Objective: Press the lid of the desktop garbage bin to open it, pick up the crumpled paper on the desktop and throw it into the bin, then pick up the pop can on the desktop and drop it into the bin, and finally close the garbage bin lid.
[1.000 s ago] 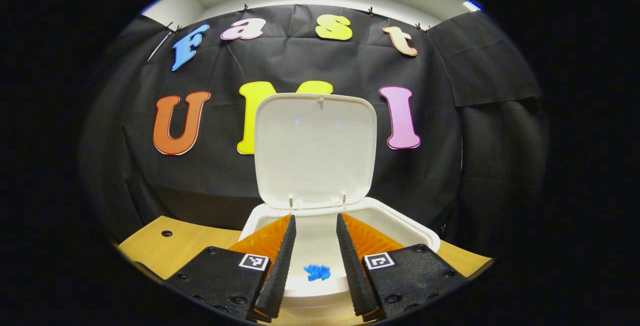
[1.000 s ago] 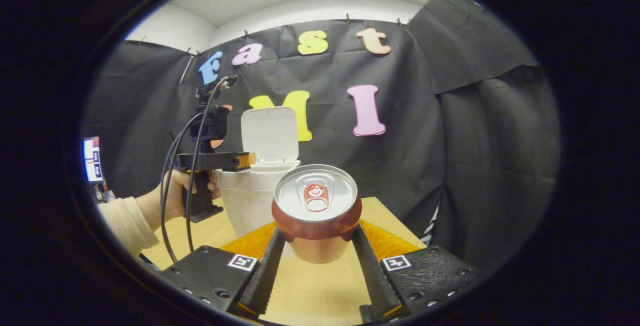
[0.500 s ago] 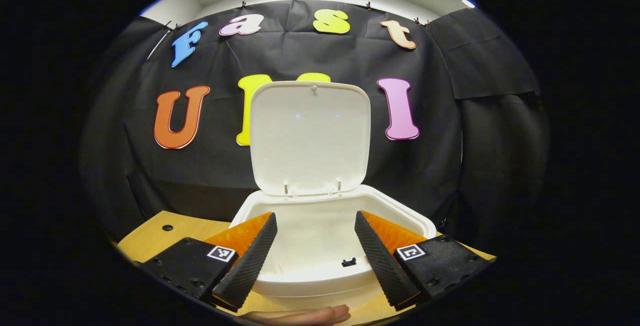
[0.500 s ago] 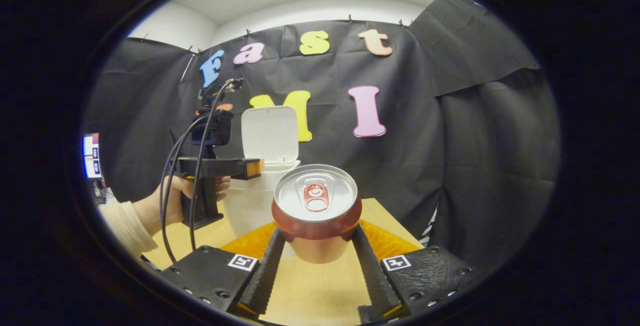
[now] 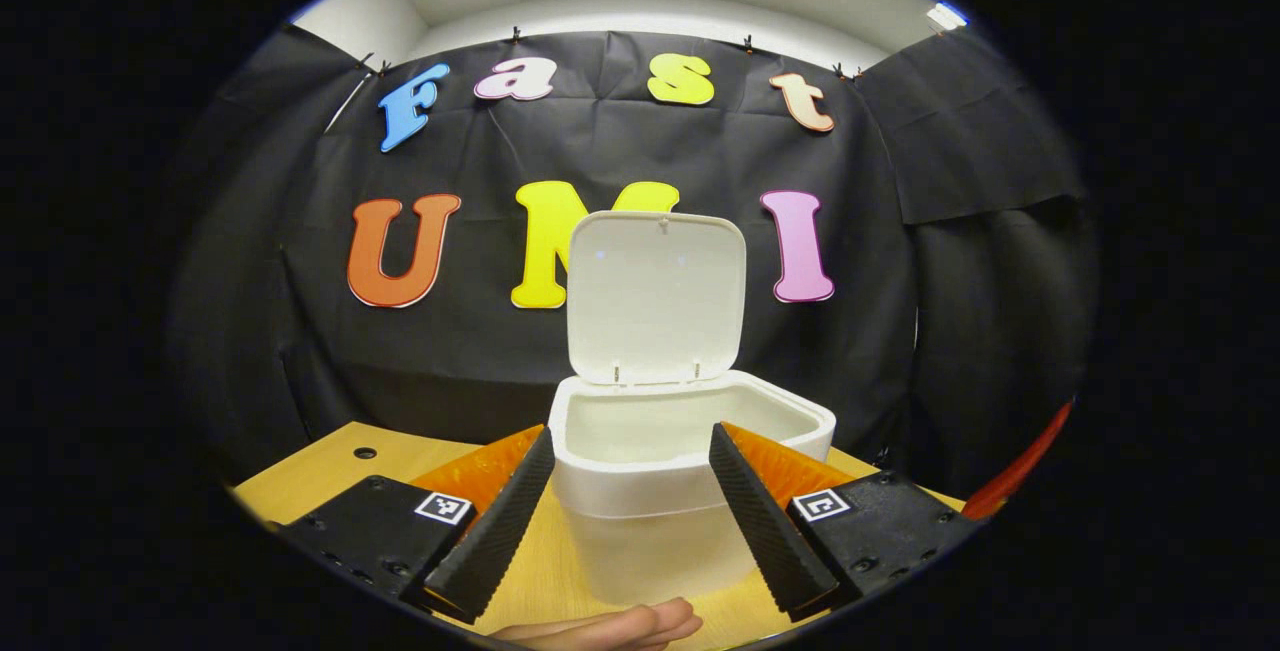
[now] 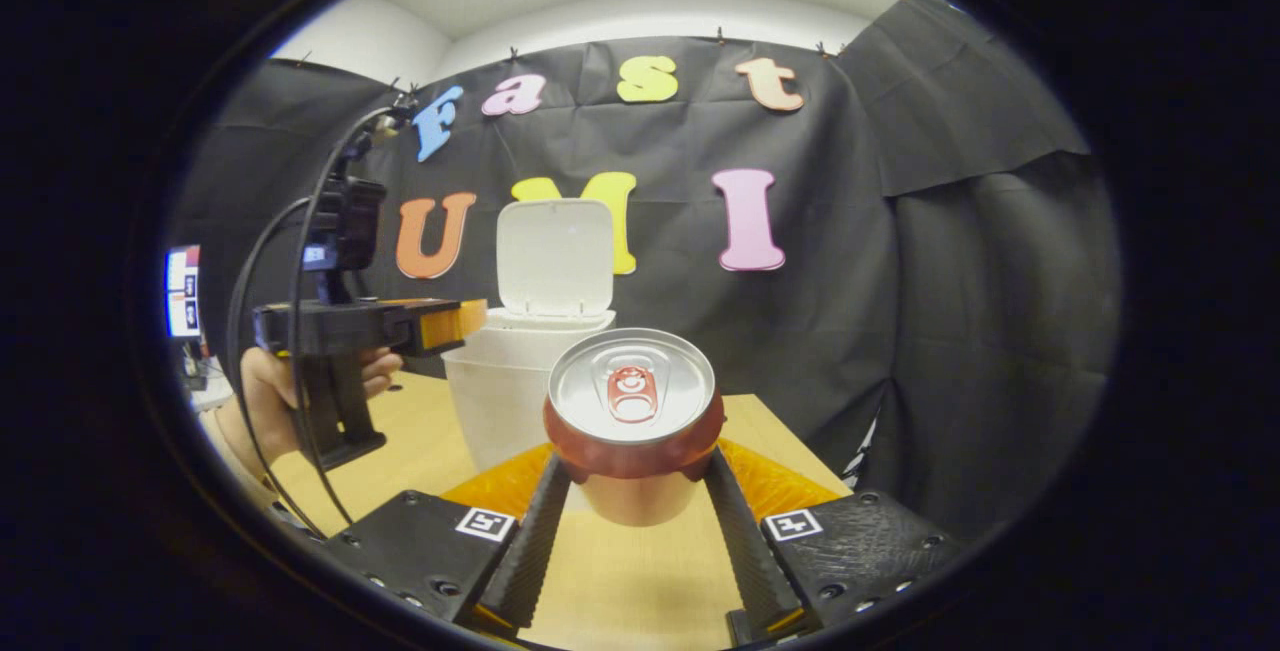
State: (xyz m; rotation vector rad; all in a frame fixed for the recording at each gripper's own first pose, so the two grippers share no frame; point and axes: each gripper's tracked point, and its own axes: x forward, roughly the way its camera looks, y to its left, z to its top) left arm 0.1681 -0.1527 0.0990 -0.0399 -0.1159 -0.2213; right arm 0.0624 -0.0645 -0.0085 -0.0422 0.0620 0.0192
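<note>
- Right gripper view, left side: a hand (image 6: 262,399) holds the left gripper (image 6: 450,324), fingers spread wide with nothing between, beside the bin (image 6: 510,386).
- Bin's on the table (image 6: 420,436), lid (image 6: 556,256) up.
- Right gripper (image 6: 632,541) is clamped on the can (image 6: 632,421), held above the table.

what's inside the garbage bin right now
In the left gripper view the bin stands open, lid up. Bare inner wall shows near the rim; the bottom is hidden, so its contents can't be told.

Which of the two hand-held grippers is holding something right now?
The right hand-held gripper: its fingers press both sides of the upright pop can. The left hand-held gripper is open with nothing between its fingers, in front of the open garbage bin.
</note>
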